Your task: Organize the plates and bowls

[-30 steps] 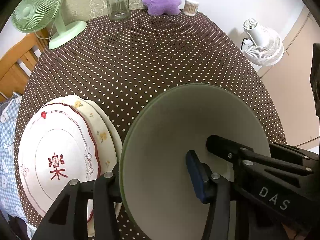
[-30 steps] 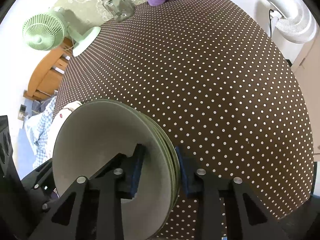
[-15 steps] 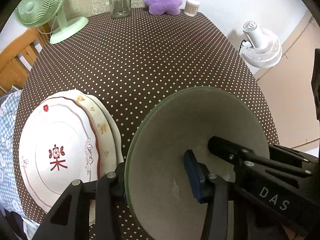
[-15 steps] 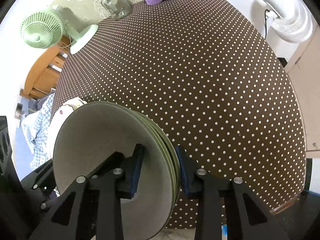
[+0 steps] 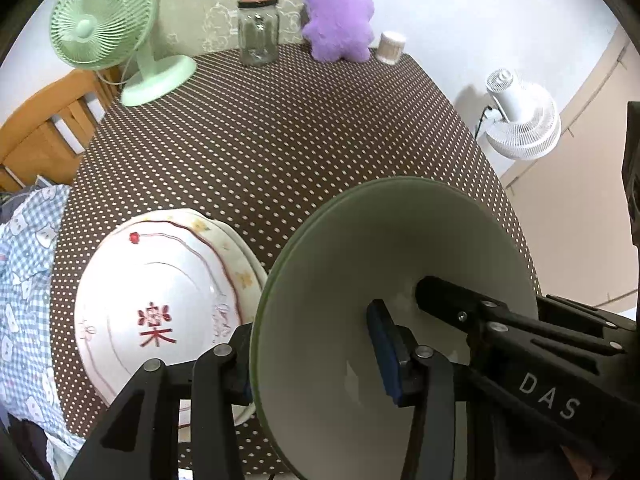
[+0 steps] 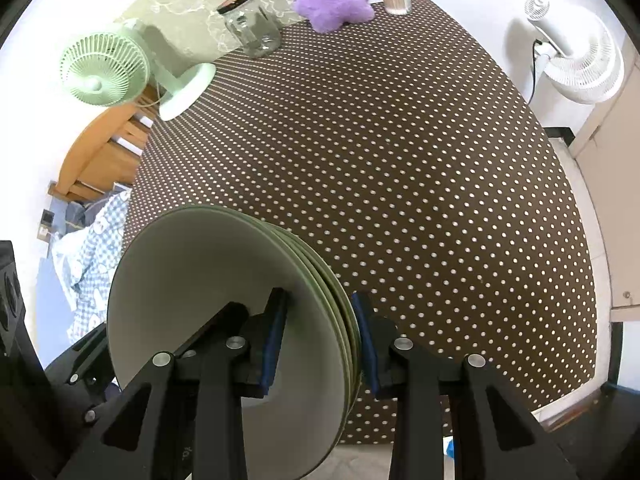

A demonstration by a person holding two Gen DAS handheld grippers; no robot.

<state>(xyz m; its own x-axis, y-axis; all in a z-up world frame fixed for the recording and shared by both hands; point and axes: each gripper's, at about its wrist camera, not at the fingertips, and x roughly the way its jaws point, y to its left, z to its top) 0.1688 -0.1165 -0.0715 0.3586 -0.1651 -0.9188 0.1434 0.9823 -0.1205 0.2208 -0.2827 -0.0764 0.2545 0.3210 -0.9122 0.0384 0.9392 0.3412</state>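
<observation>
1. Left wrist view: the left gripper (image 5: pixel 316 354) pinches the rim of a stack of pale green round ceramic plates (image 5: pixel 392 264), one black finger behind the stack and the blue-padded finger (image 5: pixel 384 352) pressed on the upper face
2. The left gripper's jaws have just been closing, with the green stack between them; the stack stands tilted, near edge-on, above the near edge of the brown white-dotted tablecloth (image 5: pixel 280 140)
3. The right gripper's black finger (image 5: pixel 460 304) reaches in from the right and lies across the same plate face, hiding part of it
4. Just left of the stack lie white scalloped plates with red trim and a red character (image 5: pixel 160 304), stacked flat on the cloth and partly covered by the left gripper's frame
5. Along the far edge stand a mint green desk fan (image 5: pixel 104 24), a clear glass jar with a dark lid (image 5: pixel 258 30), a purple plush toy (image 5: pixel 340 16) and a small round container of cotton swabs (image 5: pixel 391 46)
6. Off the table: a white floor fan (image 5: pixel 520 120), a wooden chair (image 5: pixel 44 132) and blue checked fabric (image 5: pixel 24 280)
7. Right wrist view: the right gripper (image 6: pixel 318 338) clamps the green stack (image 6: pixel 208 292) across its edge, blue pads on both sides; several rims show layered
8. The stack blocks the near left of the cloth (image 6: pixel 400 160); the white plates are hidden here
</observation>
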